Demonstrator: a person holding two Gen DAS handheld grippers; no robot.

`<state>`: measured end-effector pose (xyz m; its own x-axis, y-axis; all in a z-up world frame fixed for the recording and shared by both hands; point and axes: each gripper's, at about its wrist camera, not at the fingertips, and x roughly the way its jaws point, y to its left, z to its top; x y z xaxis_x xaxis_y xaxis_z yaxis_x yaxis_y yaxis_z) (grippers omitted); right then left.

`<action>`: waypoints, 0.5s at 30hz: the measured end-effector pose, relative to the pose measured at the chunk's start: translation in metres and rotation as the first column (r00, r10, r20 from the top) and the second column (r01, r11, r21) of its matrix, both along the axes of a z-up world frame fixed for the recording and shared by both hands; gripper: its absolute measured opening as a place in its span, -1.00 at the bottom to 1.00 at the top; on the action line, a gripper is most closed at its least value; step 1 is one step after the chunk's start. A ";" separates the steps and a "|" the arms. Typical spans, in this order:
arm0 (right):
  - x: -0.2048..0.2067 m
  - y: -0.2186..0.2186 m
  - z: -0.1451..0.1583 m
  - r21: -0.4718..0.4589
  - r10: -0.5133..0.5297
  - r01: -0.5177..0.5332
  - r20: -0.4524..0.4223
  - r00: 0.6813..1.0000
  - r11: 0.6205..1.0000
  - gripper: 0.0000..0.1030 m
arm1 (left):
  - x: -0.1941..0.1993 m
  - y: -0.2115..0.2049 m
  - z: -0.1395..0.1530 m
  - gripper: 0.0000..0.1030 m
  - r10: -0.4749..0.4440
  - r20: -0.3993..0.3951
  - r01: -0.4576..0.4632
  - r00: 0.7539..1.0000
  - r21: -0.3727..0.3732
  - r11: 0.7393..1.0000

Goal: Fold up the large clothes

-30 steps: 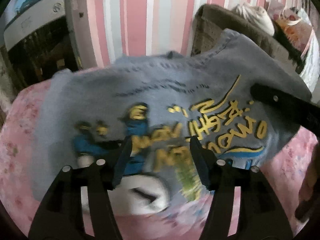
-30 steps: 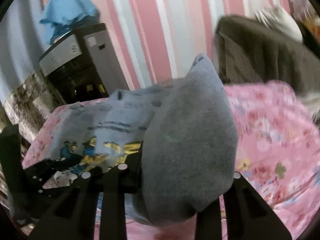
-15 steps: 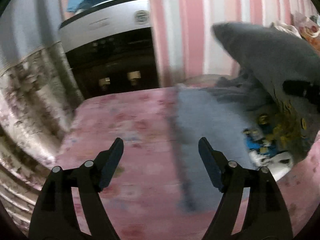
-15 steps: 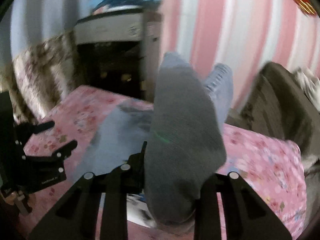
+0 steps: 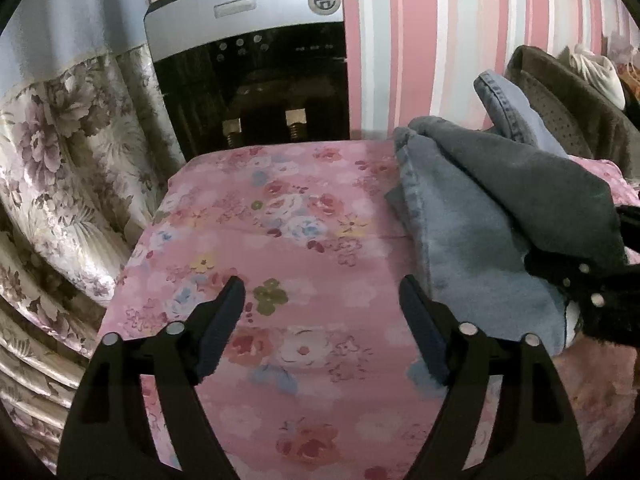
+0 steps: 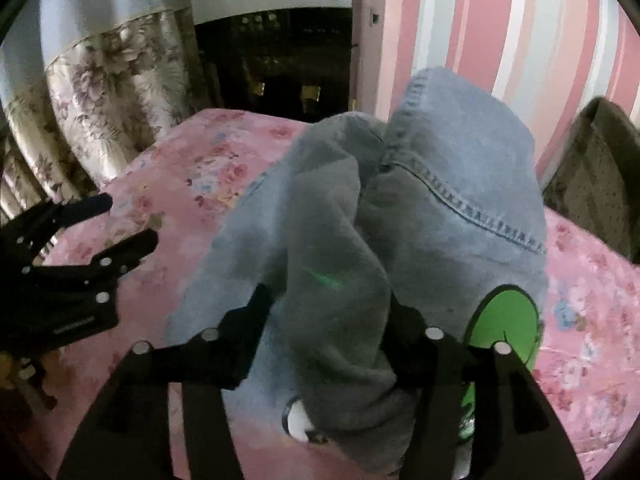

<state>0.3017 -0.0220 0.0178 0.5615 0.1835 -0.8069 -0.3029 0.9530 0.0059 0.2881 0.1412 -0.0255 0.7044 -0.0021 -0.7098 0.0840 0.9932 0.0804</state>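
Sweatshirt [image 6: 460, 216], grey-blue and bunched, is lying on the pink floral bedspread [image 5: 288, 240], a thick fold draping between the fingers of our right gripper [image 6: 326, 312], whose jaws have just been opening around it. We are holding our left gripper [image 5: 322, 300] spread wide over bare bedspread beside it, nothing between its jaws, which have also been opening. Beyond, a silver-and-black appliance [image 5: 256, 60] is standing against the striped wall [image 5: 440, 20].

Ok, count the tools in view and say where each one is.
2. The left tool hangs open over the bare pink sheet; the right tool straddles the grey shirt bunched beside it.
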 end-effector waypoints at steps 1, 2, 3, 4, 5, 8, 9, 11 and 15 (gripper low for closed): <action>-0.005 -0.001 0.006 0.006 0.008 -0.008 0.014 1.000 1.000 0.21 | -0.002 -0.003 0.002 0.60 -0.003 0.006 0.003 1.000 0.012 1.000; -0.009 -0.004 0.014 0.019 0.010 -0.010 0.025 1.000 1.000 0.21 | -0.003 -0.005 0.002 0.60 -0.006 0.010 0.006 1.000 0.020 1.000; -0.013 -0.008 0.020 0.036 0.013 -0.014 0.028 1.000 0.999 0.23 | -0.004 -0.007 0.003 0.60 -0.010 0.012 0.009 1.000 0.024 1.000; -0.020 -0.014 0.028 0.052 0.014 -0.016 0.033 0.999 0.999 0.23 | -0.005 -0.009 0.004 0.60 -0.013 0.011 0.012 1.000 0.028 1.000; -0.022 -0.016 0.033 0.054 0.013 -0.016 0.039 0.999 0.998 0.23 | -0.005 -0.011 0.005 0.60 -0.013 0.010 0.013 1.000 0.030 0.999; -0.032 -0.038 0.047 0.052 -0.002 -0.002 0.066 0.998 0.999 0.24 | -0.007 -0.016 0.008 0.60 -0.016 0.009 0.016 1.000 0.037 0.999; -0.034 -0.046 0.050 0.052 -0.013 0.009 0.072 0.997 0.999 0.24 | -0.009 -0.018 0.009 0.60 -0.019 0.012 0.018 1.000 0.041 0.999; -0.037 -0.059 0.055 0.043 -0.042 0.038 0.093 0.995 0.998 0.24 | -0.012 -0.022 0.013 0.60 -0.023 0.021 0.022 1.000 0.051 0.998; -0.039 -0.096 0.058 0.048 -0.103 0.098 0.116 0.988 0.994 0.24 | -0.016 -0.031 0.024 0.61 -0.034 0.031 0.032 0.999 0.046 0.998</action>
